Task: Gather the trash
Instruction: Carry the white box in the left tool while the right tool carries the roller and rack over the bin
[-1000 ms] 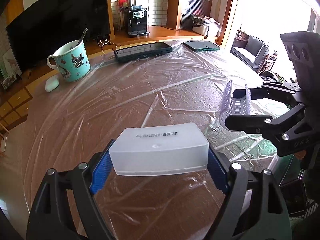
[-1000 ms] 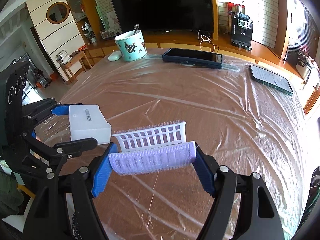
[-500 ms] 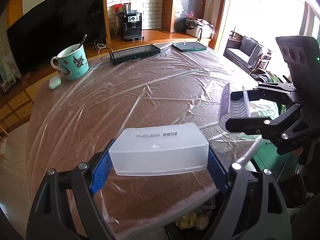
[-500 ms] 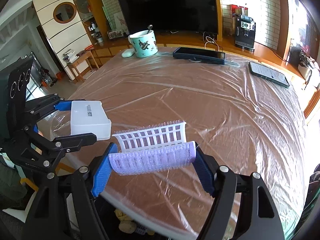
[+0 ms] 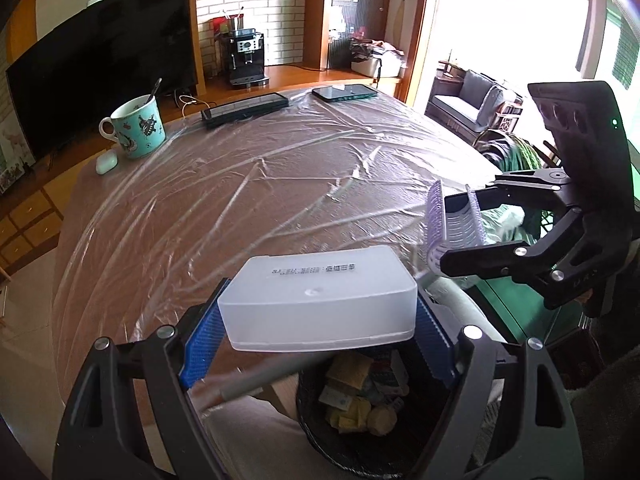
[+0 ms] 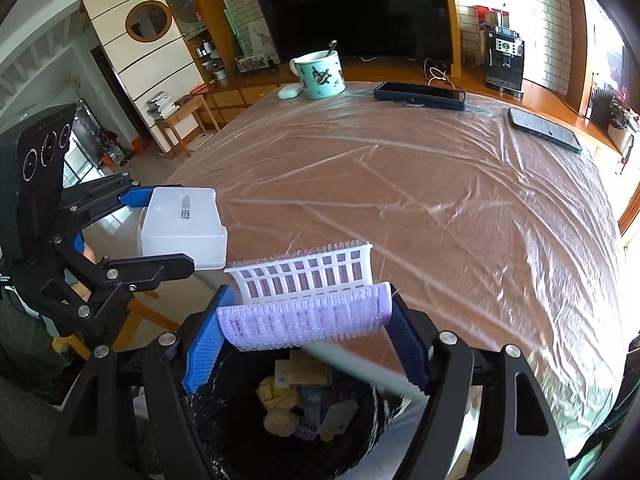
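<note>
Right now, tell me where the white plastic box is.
The white plastic box is clamped in the left gripper, held off the table's near edge above the black trash bin, left of the purple hair roller.

Readable text — none | white plastic box (image 5: 318, 294) top face: one line of small dark print, too blurred to make out | same box (image 6: 184, 222) from right wrist view: small dark print block toward its 12 o'clock edge — illegible | coffee machine (image 6: 503, 58): panel markings unreadable

Translucent white plastic box (image 5: 318, 296) sat level, lid closed, above black bin (image 5: 360, 452). Purple hair roller (image 6: 306, 320) with white clip lay horizontal above bin's yellowish scraps.
</note>
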Available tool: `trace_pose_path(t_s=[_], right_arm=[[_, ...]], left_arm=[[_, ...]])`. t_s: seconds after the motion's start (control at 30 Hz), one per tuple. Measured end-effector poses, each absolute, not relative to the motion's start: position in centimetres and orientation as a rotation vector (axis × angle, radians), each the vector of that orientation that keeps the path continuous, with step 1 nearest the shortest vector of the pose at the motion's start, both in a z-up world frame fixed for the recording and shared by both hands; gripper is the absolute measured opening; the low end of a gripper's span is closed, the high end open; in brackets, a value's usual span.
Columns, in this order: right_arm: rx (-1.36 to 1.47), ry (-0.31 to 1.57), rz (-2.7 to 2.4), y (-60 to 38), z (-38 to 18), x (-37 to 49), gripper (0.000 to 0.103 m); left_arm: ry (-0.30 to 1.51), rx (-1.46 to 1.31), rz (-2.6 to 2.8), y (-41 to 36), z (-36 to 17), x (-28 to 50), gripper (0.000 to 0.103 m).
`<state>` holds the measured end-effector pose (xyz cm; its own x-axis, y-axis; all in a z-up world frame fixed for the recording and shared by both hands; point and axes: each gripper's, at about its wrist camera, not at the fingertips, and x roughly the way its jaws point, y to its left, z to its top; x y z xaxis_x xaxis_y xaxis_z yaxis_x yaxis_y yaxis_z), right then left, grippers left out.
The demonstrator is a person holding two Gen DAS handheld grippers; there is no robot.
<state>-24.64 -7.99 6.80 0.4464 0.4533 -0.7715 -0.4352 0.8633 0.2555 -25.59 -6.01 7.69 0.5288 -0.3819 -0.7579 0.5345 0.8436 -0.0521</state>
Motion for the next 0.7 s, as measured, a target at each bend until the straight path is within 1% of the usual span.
trace_pose_path(t_s=[0.7], right_arm=[[-0.008, 1.013, 0.614, -7.5, 5.5, -31.6, 0.073]], left_arm=[[0.874, 0.223, -0.613, -6.7, 7.0, -32.0, 0.084]])
